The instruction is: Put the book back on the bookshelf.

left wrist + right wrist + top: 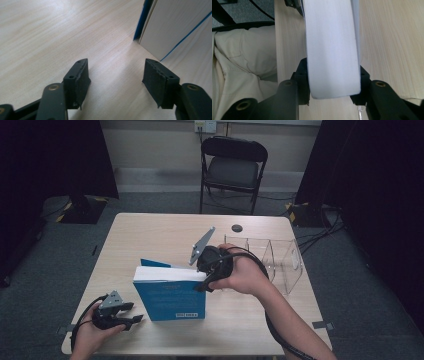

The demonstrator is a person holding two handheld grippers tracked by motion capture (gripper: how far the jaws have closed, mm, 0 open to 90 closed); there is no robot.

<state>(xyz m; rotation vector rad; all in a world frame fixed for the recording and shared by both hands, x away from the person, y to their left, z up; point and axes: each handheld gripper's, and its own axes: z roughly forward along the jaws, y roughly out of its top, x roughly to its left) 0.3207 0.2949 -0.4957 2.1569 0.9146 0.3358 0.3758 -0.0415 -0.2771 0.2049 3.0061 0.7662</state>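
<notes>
Holding nothing, my left gripper (pixel 131 315) sits low at the near left corner of the pale wooden table (pixel 150 232), its jaws parted over bare wood just beside the thick blue-covered paperback book (pixel 170 297). That book stands upright on its edge near the table's middle, and my right gripper (pixel 332 93) clamps the white page block at its top right corner. With one corner pinched, I judge the book could pivot or topple if I pull. The loose cover could splay and catch. Further back, the clear plastic divided organiser box (pixel 280 257) stands close behind my right hand (pixel 245 275); a careless swing might knock it.
</notes>
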